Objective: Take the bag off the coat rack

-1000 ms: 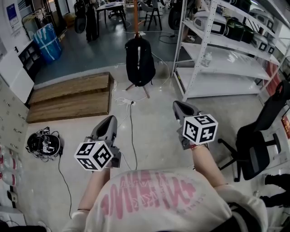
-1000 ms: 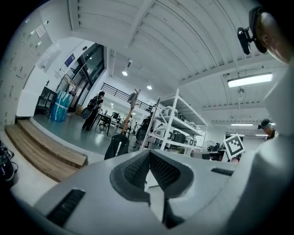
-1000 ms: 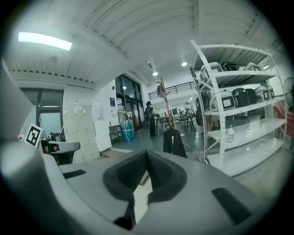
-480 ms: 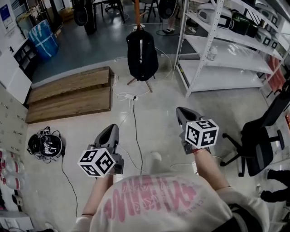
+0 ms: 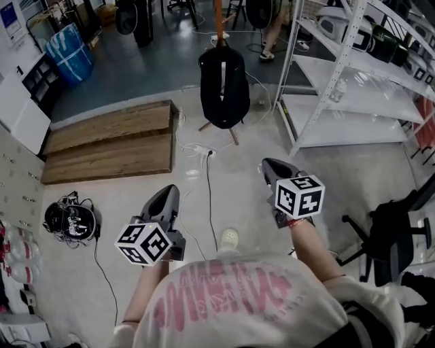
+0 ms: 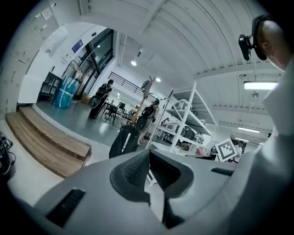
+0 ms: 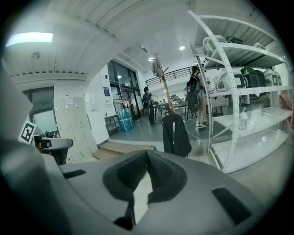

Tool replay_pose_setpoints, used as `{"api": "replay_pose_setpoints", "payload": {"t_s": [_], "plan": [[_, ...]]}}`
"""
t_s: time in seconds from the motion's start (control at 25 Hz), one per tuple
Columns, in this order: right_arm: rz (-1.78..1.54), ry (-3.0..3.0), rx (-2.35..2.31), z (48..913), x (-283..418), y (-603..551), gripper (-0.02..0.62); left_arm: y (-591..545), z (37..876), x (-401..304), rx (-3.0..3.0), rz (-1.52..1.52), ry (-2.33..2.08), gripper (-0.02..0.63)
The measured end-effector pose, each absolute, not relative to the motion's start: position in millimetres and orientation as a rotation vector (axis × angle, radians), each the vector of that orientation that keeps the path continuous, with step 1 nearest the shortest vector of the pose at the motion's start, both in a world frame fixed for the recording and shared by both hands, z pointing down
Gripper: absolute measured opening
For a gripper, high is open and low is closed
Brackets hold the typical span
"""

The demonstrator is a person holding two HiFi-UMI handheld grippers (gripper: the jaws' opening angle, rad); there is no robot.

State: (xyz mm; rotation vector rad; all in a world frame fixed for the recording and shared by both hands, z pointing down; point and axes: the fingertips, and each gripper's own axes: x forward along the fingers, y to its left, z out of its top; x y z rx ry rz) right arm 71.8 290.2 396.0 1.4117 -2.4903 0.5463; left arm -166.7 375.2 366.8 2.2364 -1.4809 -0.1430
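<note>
Open floor ahead, obstacles at both sides

From the left gripper (image 5: 168, 192) and the right gripper (image 5: 267, 164) up to the black bag (image 5: 223, 85) on the coat rack (image 5: 218, 10), the pale floor (image 5: 245, 183) is free; only a white cable (image 5: 208, 197) and a power strip (image 5: 201, 149) lie across it (flat on the ground). At the right the white shelf unit (image 5: 380, 102) stands just beside the bag. At the left the wooden platform (image 5: 109, 139) comes near the rack's feet. An office chair (image 5: 387, 238) stands far right, well apart.

The bag (image 5: 223, 85) is matt black cloth, the platform (image 5: 109, 143) rough wood, the shelving (image 5: 367, 129) white-painted metal.
</note>
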Motion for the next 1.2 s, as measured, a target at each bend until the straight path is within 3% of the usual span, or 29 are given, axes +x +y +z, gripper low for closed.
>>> {"api": "replay_pose_setpoints", "payload": {"t_s": [0.6,1.2], "plan": [[0.735,-2.568,1.500,375.8,85.1,109.9,0.006,196.9,339.3,-161.3,2.318,-0.156,-1.436,0.003],[0.745,-2.622,1.624,383.1,117.8,81.6,0.006,124.3,375.9,-154.0,2.224,-0.209,-1.428,0.003]]}}
